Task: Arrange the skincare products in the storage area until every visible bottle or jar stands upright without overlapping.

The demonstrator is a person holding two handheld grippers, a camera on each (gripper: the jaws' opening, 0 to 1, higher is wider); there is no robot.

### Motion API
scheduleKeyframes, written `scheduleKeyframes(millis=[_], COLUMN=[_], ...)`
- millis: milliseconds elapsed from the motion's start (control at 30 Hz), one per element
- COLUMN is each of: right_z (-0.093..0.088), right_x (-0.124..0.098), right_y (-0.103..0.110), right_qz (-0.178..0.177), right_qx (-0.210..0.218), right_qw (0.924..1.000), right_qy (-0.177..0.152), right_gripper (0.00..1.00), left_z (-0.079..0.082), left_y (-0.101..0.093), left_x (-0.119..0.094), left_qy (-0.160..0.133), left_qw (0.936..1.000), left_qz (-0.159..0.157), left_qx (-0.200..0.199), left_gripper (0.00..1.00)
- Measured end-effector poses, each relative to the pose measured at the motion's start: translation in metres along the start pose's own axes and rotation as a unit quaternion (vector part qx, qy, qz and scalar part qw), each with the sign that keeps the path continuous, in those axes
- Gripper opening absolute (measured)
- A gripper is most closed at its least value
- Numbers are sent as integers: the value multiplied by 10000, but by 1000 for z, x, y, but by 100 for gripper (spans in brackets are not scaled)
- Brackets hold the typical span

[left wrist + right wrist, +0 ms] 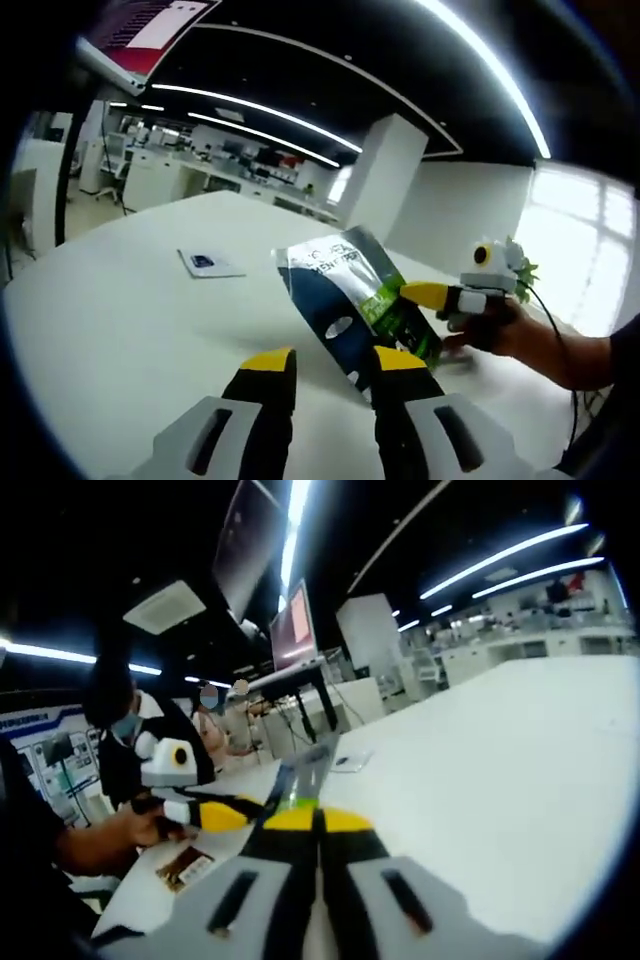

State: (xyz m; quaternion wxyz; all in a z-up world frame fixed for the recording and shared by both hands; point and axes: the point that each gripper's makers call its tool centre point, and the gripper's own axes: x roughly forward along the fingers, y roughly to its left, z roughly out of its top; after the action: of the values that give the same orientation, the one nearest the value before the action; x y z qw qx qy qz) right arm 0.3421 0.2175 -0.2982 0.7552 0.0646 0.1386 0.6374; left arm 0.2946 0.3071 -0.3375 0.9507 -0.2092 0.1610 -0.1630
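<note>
Above the white tabletop [120, 330], a flat foil pouch in silver, dark blue and green [345, 295] is held up off the surface, tilted, pinched at one side edge by the right gripper [430, 295]. Seen in the right gripper view, that gripper's [318, 820] yellow tips are pressed together on the pouch [300, 775], which is edge-on there. The left gripper [334, 360] is kept with its fingers apart, and the pouch's lower corner is just above the gap, not gripped. A small white card [210, 263] lies well apart on the table.

Risks, as judged: with only a thin edge pinched, the slick foil may be pulled out or swung when the left jaws are closed. A late or off-centre closure would crease or miss the corner. Once released, the limp pouch is likely to be tipped flat rather than left upright
</note>
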Motion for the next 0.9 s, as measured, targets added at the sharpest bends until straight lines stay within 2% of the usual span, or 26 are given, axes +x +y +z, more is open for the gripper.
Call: scheduleKeyframes(millis=[267, 367, 500, 667, 767, 900], right_z=[10, 13, 20, 27, 28, 32], right_x=[-2, -3, -9, -16, -22, -30], right_y=[-1, 3, 6, 10, 18, 25], right_qz=[58, 68, 28, -73, -146, -214], right_qx=[-25, -55, -117, -250, -374, -444], right_qw=[9998, 9997, 9993, 9988, 9982, 9972], right_qy=[-189, -232, -346, -425, -448, -554], right_gripper=[0, 0, 0, 0, 0, 0], left_z=[-12, -11, -6, 1, 5, 8], left_y=[-14, -17, -17, -28, -33, -47], left_x=[4, 3, 0, -5, -8, -14], left_qy=[267, 254, 109, -180, -310, -544], left_qw=[9993, 9990, 9988, 9983, 9974, 9955], left_qz=[-59, -112, -153, -382, -480, -720], left_qx=[236, 355, 460, 411, 447, 286], left_gripper=[22, 17, 10, 3, 2, 0])
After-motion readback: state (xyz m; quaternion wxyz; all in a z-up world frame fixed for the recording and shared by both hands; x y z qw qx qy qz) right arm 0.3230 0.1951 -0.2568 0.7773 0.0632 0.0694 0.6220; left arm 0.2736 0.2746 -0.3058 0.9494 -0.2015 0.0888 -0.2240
